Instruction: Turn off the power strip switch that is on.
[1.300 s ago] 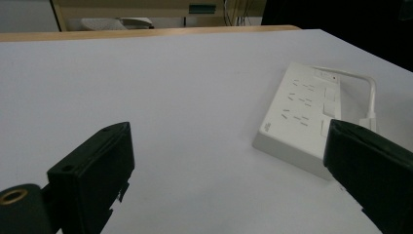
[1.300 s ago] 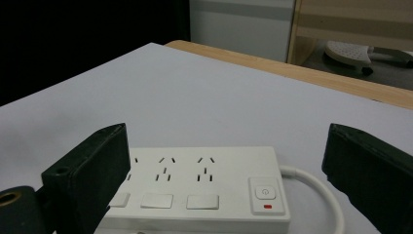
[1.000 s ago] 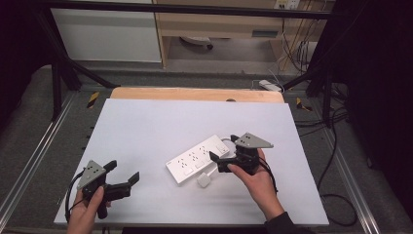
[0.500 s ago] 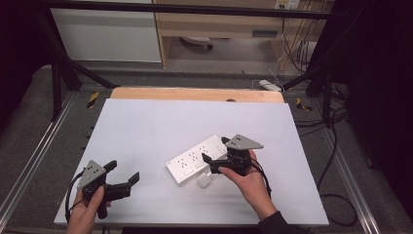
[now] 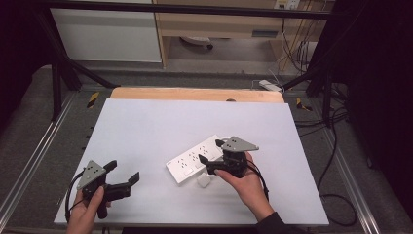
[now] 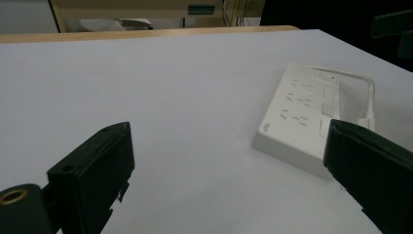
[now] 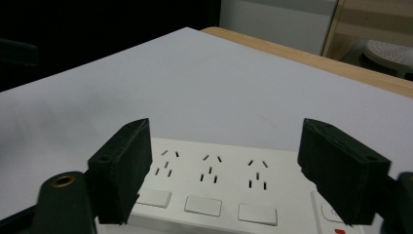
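Right tongs [image 5: 210, 157]: gaped wide over the power strip [image 5: 195, 159], empty.
Left tongs [image 5: 122, 175]: open, idle on the worktop [image 5: 160, 117].
Next: likely closing on the strip.

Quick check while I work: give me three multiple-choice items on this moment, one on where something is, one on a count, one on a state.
1. Where is the right gripper?
A. Over the white plastic power strip
B. At the table's far edge
C. Beside the left gripper

2. How many socket groups show between the right gripper's jaws in the right gripper view?
A. One
B. Three
C. Five

3. How do the left gripper's jaws stand?
A. Shut on the strip
B. Shut on nothing
C. Open, holding nothing

Answers: 1 A, the high view shows it above the strip's right end. 2 B, three slot clusters sit in a row. 3 C, bare white table shows between them.
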The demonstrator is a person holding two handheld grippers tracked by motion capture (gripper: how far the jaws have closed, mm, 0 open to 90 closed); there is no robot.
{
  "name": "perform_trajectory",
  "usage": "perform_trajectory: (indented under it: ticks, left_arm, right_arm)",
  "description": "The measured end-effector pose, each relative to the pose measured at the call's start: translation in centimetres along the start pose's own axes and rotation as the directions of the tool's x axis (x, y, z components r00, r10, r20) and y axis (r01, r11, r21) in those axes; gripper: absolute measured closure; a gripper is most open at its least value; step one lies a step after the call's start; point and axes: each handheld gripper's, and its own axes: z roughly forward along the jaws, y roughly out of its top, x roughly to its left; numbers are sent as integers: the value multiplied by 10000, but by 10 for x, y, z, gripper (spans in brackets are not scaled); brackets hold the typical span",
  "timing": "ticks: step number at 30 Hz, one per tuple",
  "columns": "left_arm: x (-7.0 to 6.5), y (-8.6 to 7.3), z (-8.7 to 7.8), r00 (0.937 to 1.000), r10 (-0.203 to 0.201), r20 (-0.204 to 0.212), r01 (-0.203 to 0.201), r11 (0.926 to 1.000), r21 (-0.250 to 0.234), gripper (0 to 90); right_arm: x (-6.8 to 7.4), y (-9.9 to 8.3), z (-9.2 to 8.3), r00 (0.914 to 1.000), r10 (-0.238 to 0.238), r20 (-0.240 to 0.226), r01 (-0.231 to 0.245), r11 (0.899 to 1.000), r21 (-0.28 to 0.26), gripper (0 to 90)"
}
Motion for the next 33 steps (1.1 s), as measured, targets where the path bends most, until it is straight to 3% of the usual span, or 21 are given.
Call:
perform_trajectory:
  ticks: [7, 19, 33]
  left_arm:
    - [0, 0, 0, 10000, 0, 5, 0, 10000, -5, 43]
    - [0, 0, 0, 10000, 15, 1, -15, 10000, -6, 43]
    - [-1, 0, 0, 10000, 92, -27, -92, 10000, 20, 43]
  right_arm:
    - [4, -1, 1, 9999, -125, -44, 124, 9999, -62, 371]
    - [7, -1, 3, 9995, 8, -313, -10, 10000, -49, 486]
    - [17, -6, 9, 9972, -444, -608, 445, 9990, 1, 697]
